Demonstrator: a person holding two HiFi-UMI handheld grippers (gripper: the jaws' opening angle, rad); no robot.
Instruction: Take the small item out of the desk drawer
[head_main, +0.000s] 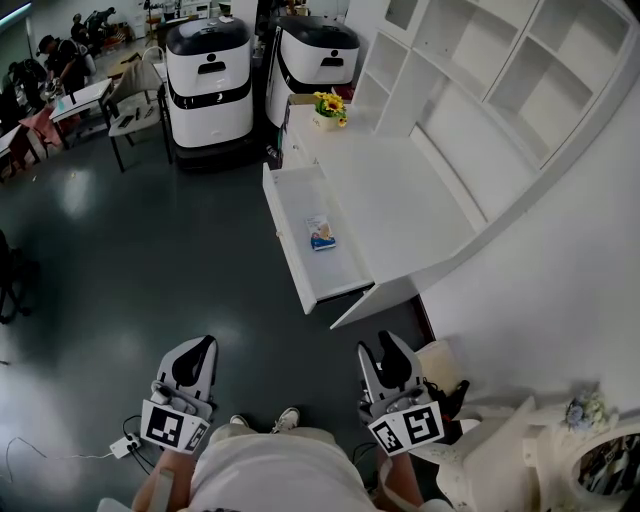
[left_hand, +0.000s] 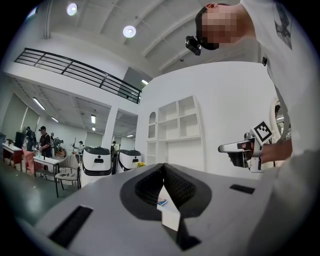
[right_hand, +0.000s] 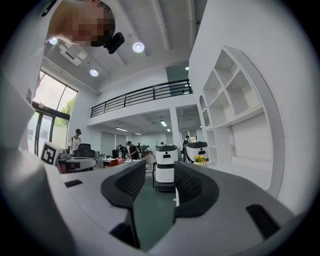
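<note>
The white desk (head_main: 405, 200) has its drawer (head_main: 348, 268) pulled out toward the dark floor. A small flat packet (head_main: 321, 233) with blue print lies inside it, alone. The same packet (left_hand: 162, 202) shows just past the left jaws in the left gripper view. Both grippers are held low, close to the person's body and well short of the drawer. My left gripper (head_main: 200, 346) (left_hand: 163, 167) is shut, its pads meeting at the tips, with nothing in it. My right gripper (head_main: 377, 347) (right_hand: 159, 171) stands open with a clear gap and nothing between its fingers.
Two white wheeled machines (head_main: 208, 70) (head_main: 318, 58) stand beyond the desk. A pot of yellow flowers (head_main: 328, 108) sits at the desk's far end. White shelves (head_main: 480, 60) rise along the wall. A chair (head_main: 135, 100) and people at tables are at the far left. An ornate white piece (head_main: 560, 450) stands at the lower right.
</note>
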